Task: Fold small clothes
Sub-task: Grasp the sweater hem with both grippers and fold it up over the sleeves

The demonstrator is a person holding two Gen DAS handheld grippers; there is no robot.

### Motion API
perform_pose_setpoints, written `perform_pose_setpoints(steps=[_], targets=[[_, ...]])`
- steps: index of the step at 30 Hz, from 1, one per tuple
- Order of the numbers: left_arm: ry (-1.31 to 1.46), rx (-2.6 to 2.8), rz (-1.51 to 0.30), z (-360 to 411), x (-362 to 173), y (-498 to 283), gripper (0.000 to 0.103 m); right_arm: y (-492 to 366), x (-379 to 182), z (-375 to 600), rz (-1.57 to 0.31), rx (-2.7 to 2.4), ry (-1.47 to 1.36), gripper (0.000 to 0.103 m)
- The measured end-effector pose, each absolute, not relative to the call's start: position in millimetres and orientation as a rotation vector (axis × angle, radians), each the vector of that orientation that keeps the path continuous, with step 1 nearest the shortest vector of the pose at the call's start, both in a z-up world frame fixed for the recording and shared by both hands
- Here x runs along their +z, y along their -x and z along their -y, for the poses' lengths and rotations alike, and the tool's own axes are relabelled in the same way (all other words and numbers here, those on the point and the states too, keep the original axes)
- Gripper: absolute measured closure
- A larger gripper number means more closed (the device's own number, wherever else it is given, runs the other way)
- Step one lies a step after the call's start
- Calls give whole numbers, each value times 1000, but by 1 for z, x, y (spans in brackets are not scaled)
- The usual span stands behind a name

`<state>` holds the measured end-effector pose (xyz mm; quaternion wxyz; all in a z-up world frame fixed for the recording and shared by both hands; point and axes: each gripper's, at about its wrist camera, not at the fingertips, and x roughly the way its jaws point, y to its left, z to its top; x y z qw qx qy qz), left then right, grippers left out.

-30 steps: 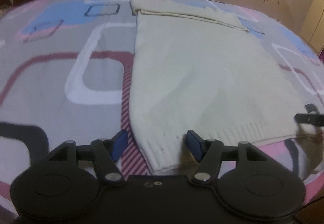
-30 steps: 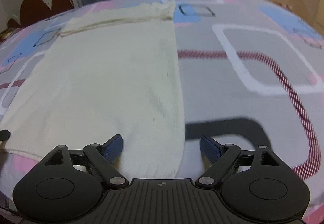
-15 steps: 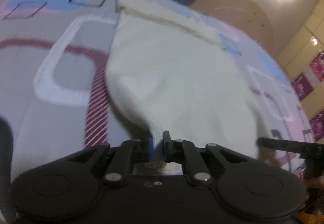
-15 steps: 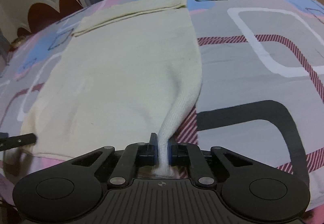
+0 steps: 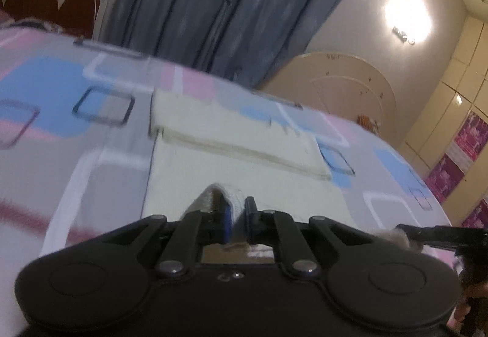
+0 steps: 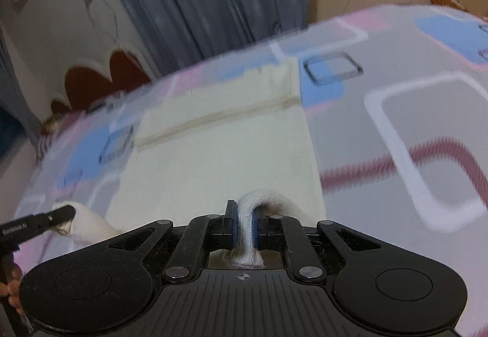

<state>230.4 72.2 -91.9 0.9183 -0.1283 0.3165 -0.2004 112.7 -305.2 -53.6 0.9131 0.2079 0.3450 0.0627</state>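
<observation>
A cream knitted garment [image 5: 244,172] lies on the patterned bedspread, its far end folded into a band [image 5: 231,135]. My left gripper [image 5: 236,219] is shut on the garment's near left hem corner and holds it lifted above the cloth. My right gripper [image 6: 243,227] is shut on the near right hem corner [image 6: 244,233], also lifted over the garment [image 6: 219,160]. The folded band shows in the right wrist view [image 6: 219,105]. Each gripper's tip shows at the edge of the other's view [image 5: 439,234] [image 6: 36,222].
The bedspread [image 5: 61,111] with grey, pink and blue squares covers the bed [image 6: 411,123]. Blue curtains [image 5: 213,1] hang behind it. A rounded cream headboard [image 5: 344,87] stands at the far right, a wall lamp [image 5: 405,16] above it.
Both grippers closed on the near hem corners, then lifted and carried them forward over the garment toward the far folded band. The views now tilt upward.
</observation>
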Motion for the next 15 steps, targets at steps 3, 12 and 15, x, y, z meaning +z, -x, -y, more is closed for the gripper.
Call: perform_pose_setpoints(steps=[3, 12, 15], targets=[[270, -395, -611, -65, -90, -268, 95, -153, -46, 311, -668, 132, -414, 95], [255, -352, -551, -41, -93, -366, 95, -277, -50, 324, -617, 154, -433, 95], [270, -332, -556, -36, -102, -393, 95, -312, -59, 330, -617, 141, -459, 95]])
